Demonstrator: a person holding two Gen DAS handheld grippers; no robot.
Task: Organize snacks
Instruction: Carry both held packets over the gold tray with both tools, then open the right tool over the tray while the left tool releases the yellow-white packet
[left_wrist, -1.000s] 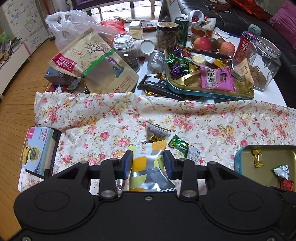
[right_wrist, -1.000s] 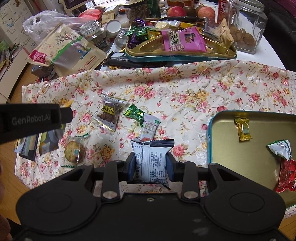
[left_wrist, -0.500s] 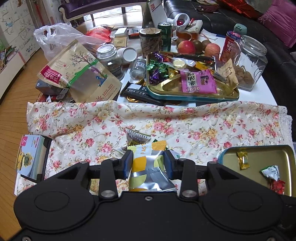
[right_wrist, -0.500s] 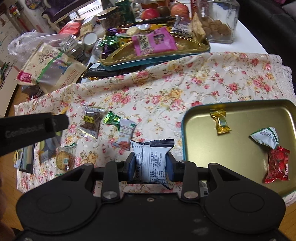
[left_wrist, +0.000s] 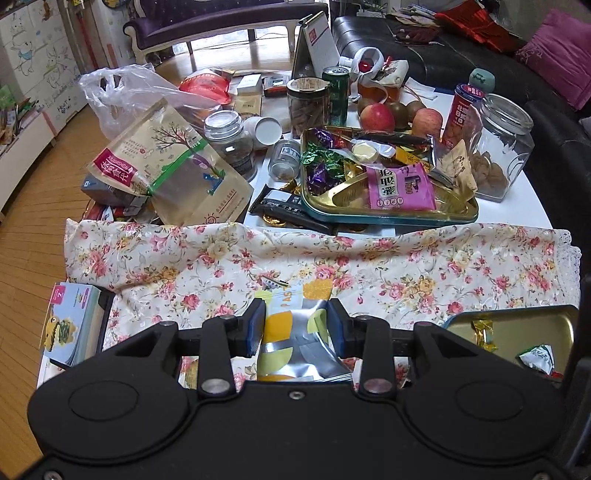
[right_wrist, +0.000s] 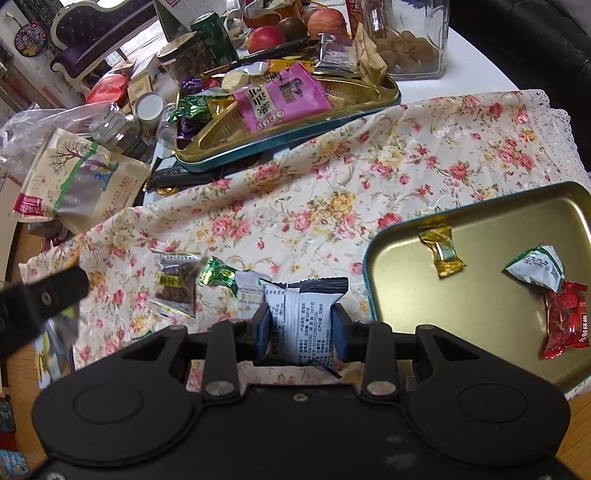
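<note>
Clearly, a yellow-and-silver snack packet (left_wrist: 295, 332) was pinched upright by the left hand-held gripper (left_wrist: 295, 325) above the floral cloth (left_wrist: 406, 273). A white wrapped snack (right_wrist: 301, 321), long axis upright, was clamped by the right hand-held gripper (right_wrist: 301, 328). The gold tin tray (right_wrist: 480, 295) lay at two o'clock, nearer the right hand, its near rim alongside; open room was judged ample among three sweets.

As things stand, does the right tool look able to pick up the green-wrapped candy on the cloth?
Probably not yet: the right tool is shut on a white packet, so it has no free grip, though the green candy lies uncovered nearby.
</note>
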